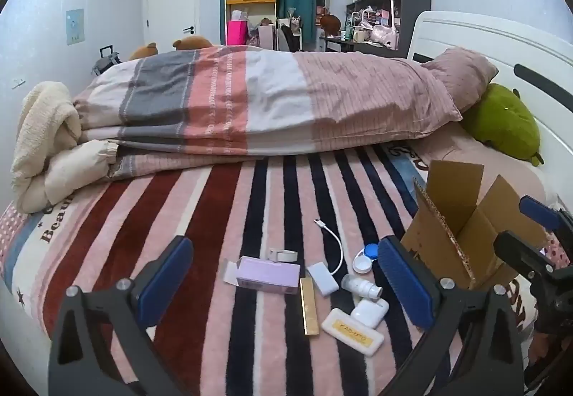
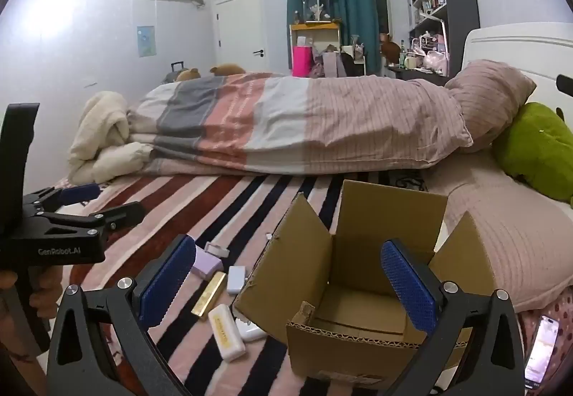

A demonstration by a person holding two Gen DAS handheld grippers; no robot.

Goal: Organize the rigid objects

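Observation:
Small rigid items lie on the striped blanket: a lilac box, a gold bar, a white adapter with cable, a small white bottle, a white earbud case, a cream case with a yellow label, a contact lens case and a white clip. An open cardboard box, empty inside, stands to their right. My left gripper is open above the items. My right gripper is open at the box's opening. Some items also show left of the box: the gold bar and the cream case.
A folded duvet and pillow lie across the bed behind. A green plush sits at the right by the headboard. A phone lies at the right edge. The left gripper's body shows in the right view.

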